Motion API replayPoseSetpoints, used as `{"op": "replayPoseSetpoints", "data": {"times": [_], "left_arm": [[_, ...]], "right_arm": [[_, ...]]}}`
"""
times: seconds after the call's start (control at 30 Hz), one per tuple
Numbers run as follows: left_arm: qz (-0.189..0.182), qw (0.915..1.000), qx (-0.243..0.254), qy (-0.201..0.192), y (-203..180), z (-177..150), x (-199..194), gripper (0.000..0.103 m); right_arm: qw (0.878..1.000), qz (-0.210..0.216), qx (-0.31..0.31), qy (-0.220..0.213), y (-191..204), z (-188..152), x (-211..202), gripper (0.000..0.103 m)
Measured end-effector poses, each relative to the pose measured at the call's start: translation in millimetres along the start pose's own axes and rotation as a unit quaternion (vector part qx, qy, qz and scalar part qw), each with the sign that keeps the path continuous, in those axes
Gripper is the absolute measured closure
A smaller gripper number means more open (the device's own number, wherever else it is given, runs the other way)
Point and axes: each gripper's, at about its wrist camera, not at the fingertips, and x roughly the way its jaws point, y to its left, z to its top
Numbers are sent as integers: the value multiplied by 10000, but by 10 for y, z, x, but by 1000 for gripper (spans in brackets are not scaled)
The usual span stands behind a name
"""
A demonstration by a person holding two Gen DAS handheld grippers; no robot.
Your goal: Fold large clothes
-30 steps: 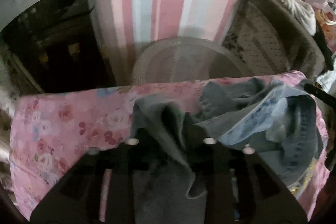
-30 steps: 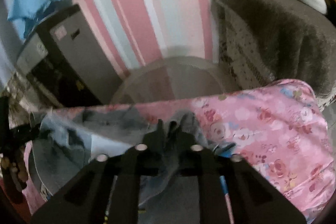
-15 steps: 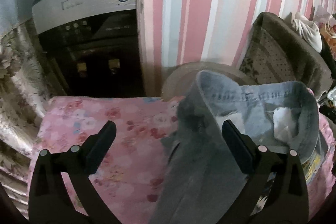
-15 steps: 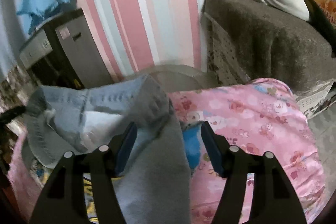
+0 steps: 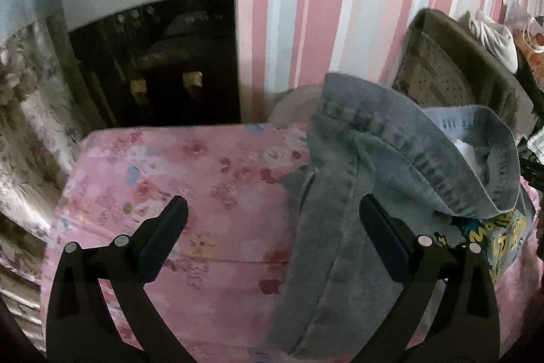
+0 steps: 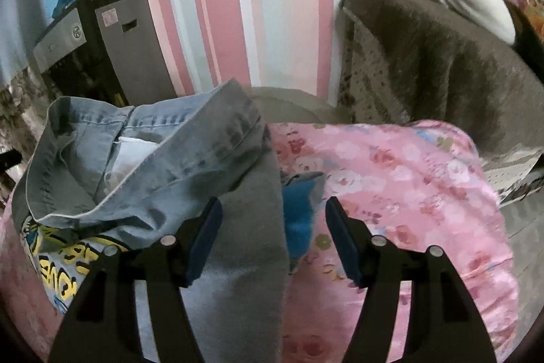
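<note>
Denim jeans [image 5: 357, 193] released onto pink floral cover [image 5: 190, 172], both grippers' jaws now spread (previously pinching fabric).

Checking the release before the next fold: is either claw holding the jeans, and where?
Nothing is held. Both claws have just been opening: the left claw and right claw stand open over the jeans, pads clear of the cloth.

Jeans [image 6: 163, 155] between parted right tongs [image 6: 273, 220]
</note>
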Motion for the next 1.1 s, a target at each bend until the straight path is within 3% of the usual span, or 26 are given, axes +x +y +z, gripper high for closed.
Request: {"op": "replayPoseSetpoints", "data": {"times": [0.1,0.2,0.23,0.27,0.33,0.37,0.43,0.47,0.53,0.67,0.73,0.8,0.87,0.93,1.0,1.03,1.07,1.1], "left_arm": [[-90,9992,347,156,-214,-55,118,3],[41,9970,706,317,-453,-110,301,5],[4,9967,711,395,-497,-119,372,10],[-143,9963,708,461,-537,-131,433,35],[-171,9963,692,476,-605,-155,497,44],[-170,9967,699,383,-620,-161,479,65],[-379,9980,492,80,-554,-130,338,87],[-722,9969,292,-99,-481,-93,232,93],[-1012,9940,78,-409,-409,-37,68,93],[-983,9934,-150,-571,-359,45,103,93],[-1187,9918,-472,-64,-224,37,413,91],[-1432,9830,-1026,526,-31,-72,725,87],[-1634,9764,-1258,635,71,-76,789,85],[-1506,9801,-1147,593,36,-67,743,81],[-1098,9886,-917,468,-40,-98,705,64],[-907,9919,-767,443,-88,-118,681,58],[-669,9949,-612,437,-133,-134,642,36],[-449,9967,-530,420,-152,-146,607,10]], "right_arm": [[9999,121,-35,54,55,-46,76,42],[9995,160,-224,169,138,-95,145,62],[9992,204,-265,197,169,-112,160,75],[9991,161,-354,167,202,-126,158,92],[9976,-45,-684,64,300,-157,137,94],[9967,-79,-802,-10,340,-168,107,95],[9965,61,-800,-218,338,-153,1,98],[9961,118,-784,-376,329,-136,-74,98],[9948,277,-609,-772,289,-75,-277,98],[9931,330,76,-1124,110,30,-428,98],[9928,505,731,-806,-99,16,-232,98],[9799,912,1769,-120,-400,-145,133,97],[9754,949,1981,173,-487,-251,300,92],[9828,666,1716,167,-430,-219,233,90],[9894,199,1436,31,-364,-172,109,77],[9914,14,1306,35,-336,-163,67,59],[9929,-87,1187,61,-310,-162,33,46],[9936,14,1131,-8,-296,-178,-17,43]]}}
